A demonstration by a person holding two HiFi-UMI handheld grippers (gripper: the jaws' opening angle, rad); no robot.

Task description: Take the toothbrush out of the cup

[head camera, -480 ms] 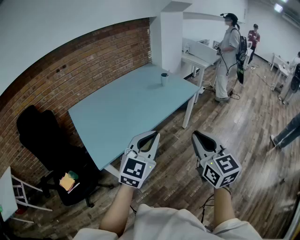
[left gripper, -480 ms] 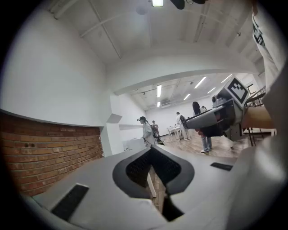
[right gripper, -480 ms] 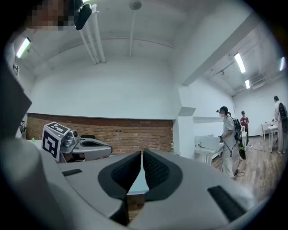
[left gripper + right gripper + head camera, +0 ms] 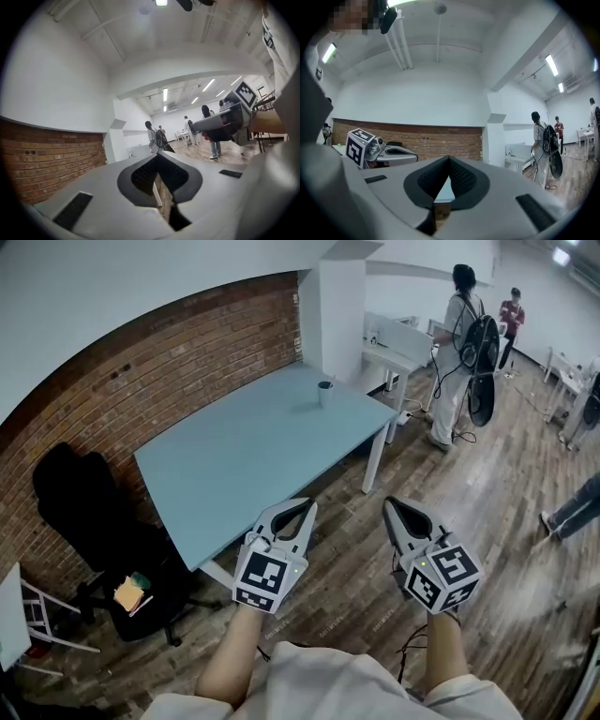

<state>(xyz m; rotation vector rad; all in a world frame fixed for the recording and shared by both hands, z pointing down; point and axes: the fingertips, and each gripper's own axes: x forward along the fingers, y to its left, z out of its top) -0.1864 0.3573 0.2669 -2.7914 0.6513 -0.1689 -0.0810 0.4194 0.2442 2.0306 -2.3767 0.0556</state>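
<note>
**Item 1, left gripper**. Held low in front of the person, off the table's near edge. Its jaw tips meet at the front, with nothing between them but the gap behind the tips. Empty.

**Item 2, right gripper**. At 3 o'clock of the left one, level with it and over the wooden floor. Its tips are likewise closed together and it carries nothing.

**Item 3, cup**. Small and upright, alone near the far end of the light-blue table. It sits at about 12 o'clock from both grippers and well apart from them.

**Item 4, toothbrush.** By the task it should be in the cup. At this range it is too small to make out.

**Item 5, surroundings.** A black chair stands at 9 o'clock beside the brick wall. A person with a backpack stands at 1 o'clock, beyond the table.

**Step in hand (judged).** Approach: the task has not started and neither gripper is within reach of the cup.

**Handling notes (judged).**
- Walk up along the table's right side until the cup sits just ahead.
- Part one gripper's jaws before descending.
- Come down on the handle from above and pinch it clear of the rim.
- Lift straight up, since a light cup could tip or drag; the other gripper may steady its wall.
</note>
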